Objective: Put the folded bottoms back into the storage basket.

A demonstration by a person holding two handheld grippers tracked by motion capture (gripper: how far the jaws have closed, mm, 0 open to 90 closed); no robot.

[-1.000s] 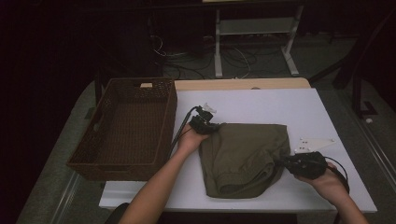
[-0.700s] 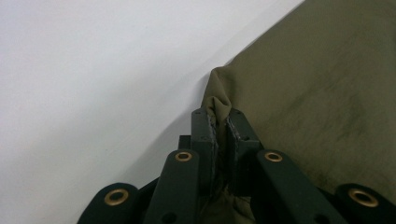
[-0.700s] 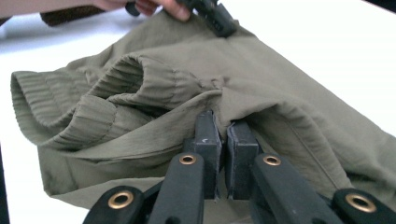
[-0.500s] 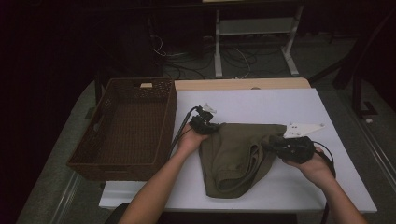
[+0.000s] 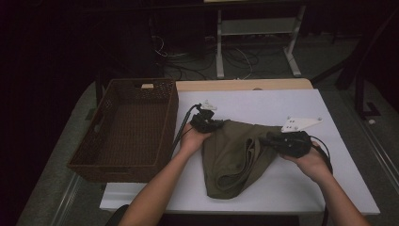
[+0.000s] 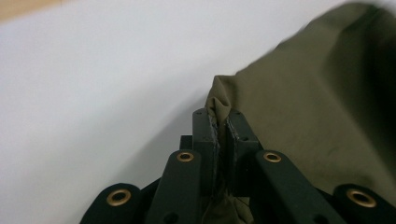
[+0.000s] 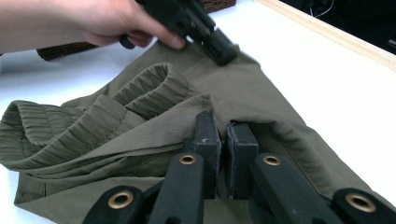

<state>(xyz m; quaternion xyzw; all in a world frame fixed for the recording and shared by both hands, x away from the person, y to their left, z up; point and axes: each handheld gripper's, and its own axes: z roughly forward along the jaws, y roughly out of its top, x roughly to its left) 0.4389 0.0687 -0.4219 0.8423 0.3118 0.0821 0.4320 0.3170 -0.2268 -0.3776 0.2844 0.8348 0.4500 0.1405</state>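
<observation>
Left gripper (image 5: pixel 221 124) fingers pinch the olive garment's (image 5: pixel 235 160) corner; right gripper (image 5: pixel 264 141) fingers clamp its opposite edge, raised

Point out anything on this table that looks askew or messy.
The olive garment lies bunched and uneven, its right side pulled in over the middle in loose folds. Both corners are pinched: left hand-held gripper, right hand-held gripper. The wicker basket sits straight.
</observation>
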